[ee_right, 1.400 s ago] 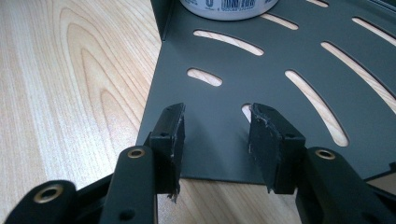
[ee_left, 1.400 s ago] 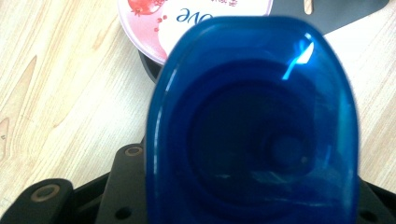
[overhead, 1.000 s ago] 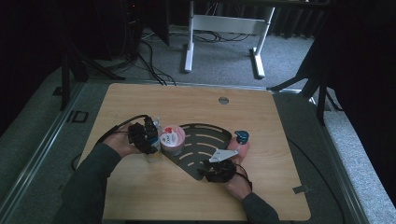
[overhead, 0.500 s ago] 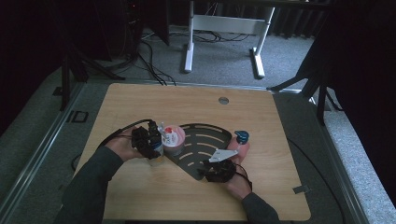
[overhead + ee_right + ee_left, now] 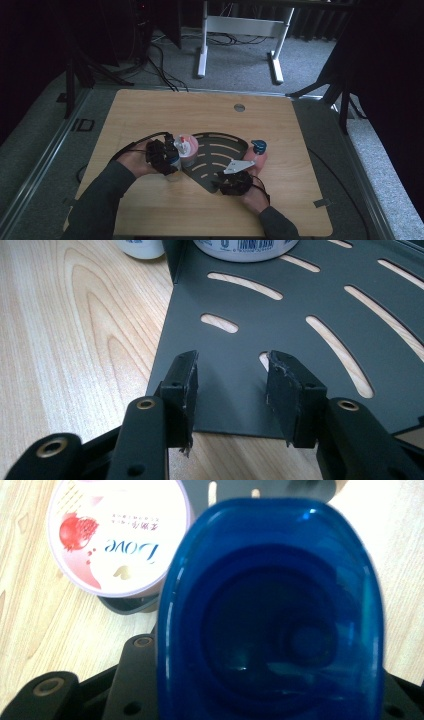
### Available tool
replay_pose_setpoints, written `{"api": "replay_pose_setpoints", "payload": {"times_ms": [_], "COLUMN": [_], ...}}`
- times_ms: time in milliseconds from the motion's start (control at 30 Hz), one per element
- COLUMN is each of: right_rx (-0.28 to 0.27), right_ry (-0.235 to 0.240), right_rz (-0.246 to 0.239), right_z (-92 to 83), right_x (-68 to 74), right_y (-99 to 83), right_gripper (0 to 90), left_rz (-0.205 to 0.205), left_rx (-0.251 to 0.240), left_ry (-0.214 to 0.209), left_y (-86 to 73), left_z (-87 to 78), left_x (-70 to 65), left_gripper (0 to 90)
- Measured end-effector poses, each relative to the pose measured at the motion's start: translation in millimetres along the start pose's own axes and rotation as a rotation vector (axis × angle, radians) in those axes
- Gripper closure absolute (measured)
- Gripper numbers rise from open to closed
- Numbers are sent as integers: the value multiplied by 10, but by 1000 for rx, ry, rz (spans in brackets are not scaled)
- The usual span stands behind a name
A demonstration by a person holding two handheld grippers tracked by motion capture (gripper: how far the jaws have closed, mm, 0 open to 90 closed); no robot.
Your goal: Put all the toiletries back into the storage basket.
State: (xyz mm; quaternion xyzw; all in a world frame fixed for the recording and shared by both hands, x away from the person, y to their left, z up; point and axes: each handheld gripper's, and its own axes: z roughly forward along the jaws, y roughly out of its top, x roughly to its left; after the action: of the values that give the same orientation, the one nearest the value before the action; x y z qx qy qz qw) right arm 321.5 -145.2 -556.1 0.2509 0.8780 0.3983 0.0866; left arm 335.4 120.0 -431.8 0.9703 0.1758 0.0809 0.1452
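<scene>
Left gripper point(image 5: 167, 159): clamped on a bottle with a blue oval flip cap point(image 5: 272, 615), held upright between the jaws; its base looks to touch the wooden table point(image 5: 150, 115), though contact cannot be confirmed. Just beyond this gripper, on the near corner of the dark slotted fan-shaped metal tray point(image 5: 220, 150), stands a round pink tub with a pomegranate lid point(image 5: 117, 532), close beside the bottle.

Right gripper point(image 5: 232, 385): jaws parted, nothing between the pads; tips hover over the tray's near edge. A second blue-capped pink bottle point(image 5: 258, 150) stands just beyond this gripper, at the tray's far side.
</scene>
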Motion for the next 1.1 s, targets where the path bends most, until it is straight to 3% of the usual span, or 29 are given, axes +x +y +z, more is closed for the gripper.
{"api": "replay_pose_setpoints", "payload": {"times_ms": [733, 1100], "right_rx": [0, -1], "right_ry": [2, 3], "right_rz": [1, -1], "right_z": [2, 3], "right_x": [-3, -4], "right_y": [2, 1], "right_gripper": [553, 553], "left_rz": [75, 102], "left_rx": [-42, -69], "left_ry": [-58, -75], "left_y": [215, 434], "left_z": [-19, 44], "left_x": [-164, -223], "left_gripper": [557, 557]}}
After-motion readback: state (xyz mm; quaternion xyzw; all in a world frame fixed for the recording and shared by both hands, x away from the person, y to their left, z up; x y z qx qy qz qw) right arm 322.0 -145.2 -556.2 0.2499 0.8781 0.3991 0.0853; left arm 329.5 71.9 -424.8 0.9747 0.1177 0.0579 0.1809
